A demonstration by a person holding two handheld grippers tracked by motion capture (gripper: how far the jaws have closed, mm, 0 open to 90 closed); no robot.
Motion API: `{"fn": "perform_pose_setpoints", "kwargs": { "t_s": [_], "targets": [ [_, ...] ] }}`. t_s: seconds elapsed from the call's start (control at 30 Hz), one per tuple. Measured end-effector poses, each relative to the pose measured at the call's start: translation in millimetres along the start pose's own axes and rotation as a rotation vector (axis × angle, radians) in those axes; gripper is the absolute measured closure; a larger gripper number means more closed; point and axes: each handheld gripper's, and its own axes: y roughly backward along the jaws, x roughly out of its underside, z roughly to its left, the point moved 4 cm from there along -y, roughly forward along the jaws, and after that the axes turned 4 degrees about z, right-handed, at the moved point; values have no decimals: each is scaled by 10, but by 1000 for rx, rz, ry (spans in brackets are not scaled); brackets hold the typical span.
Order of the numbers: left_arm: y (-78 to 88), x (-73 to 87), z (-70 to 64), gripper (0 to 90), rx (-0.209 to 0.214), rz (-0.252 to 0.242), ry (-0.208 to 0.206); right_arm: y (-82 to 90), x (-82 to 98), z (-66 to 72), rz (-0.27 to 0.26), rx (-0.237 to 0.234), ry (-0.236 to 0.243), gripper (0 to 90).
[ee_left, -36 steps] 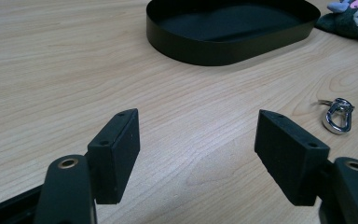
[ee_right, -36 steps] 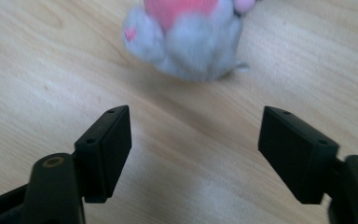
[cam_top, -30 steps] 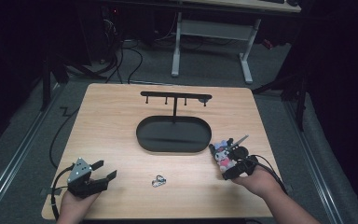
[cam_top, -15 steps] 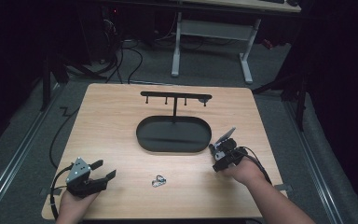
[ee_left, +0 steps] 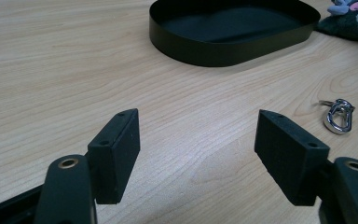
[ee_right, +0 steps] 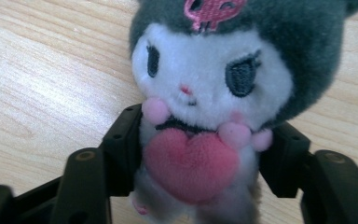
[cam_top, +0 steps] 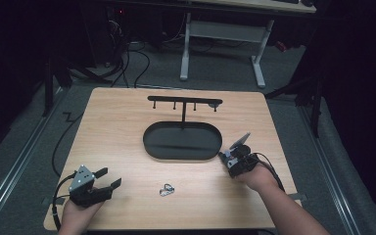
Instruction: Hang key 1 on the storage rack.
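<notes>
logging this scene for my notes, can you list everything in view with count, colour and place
table: one, light wood, centre of room
tray: one, black, oval, middle of table
rack: one, black, T-shaped with pegs, standing at the tray's far edge
clip: one, silver metal, on table near front edge
plush toy: one, grey and white with pink heart, between the right gripper's jaws
desk: one, white legs, behind the table
left gripper: one, black, open, front left of table
right gripper: one, black, right of tray, shut on the toy
</notes>
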Motion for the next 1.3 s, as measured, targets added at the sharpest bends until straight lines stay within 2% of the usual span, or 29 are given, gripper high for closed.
{"fn": "perform_pose_setpoints", "kwargs": {
  "t_s": [0.3,0.43,0.47,0.57,0.6,0.67,0.83,1.07,1.17,1.3],
  "targets": [
    [-7,7,2,317,3,-1,3,42,33,-6,-22,8,35,489],
    [-9,5,-6,316,9,-2,-3,150,61,5,-29,-19,47,489],
    [-13,3,-9,316,8,-3,-2,213,79,9,-31,-44,38,488],
    [-18,8,-10,316,8,-1,-4,304,101,-3,-36,-55,47,486],
    [-18,7,-12,316,8,-2,-4,335,112,3,-38,-72,36,485],
    [-19,7,-13,316,9,-2,-3,391,119,-7,-54,-93,46,484],
    [-21,12,-15,316,11,5,-6,518,144,-7,-55,-122,47,484],
    [-23,12,-10,314,7,1,-5,654,144,40,-68,-137,48,482],
    [-23,13,-9,314,6,1,-5,719,128,92,-75,-148,68,482],
    [-21,12,-10,314,8,1,-6,752,111,128,-79,-162,71,482]
  ]
}}
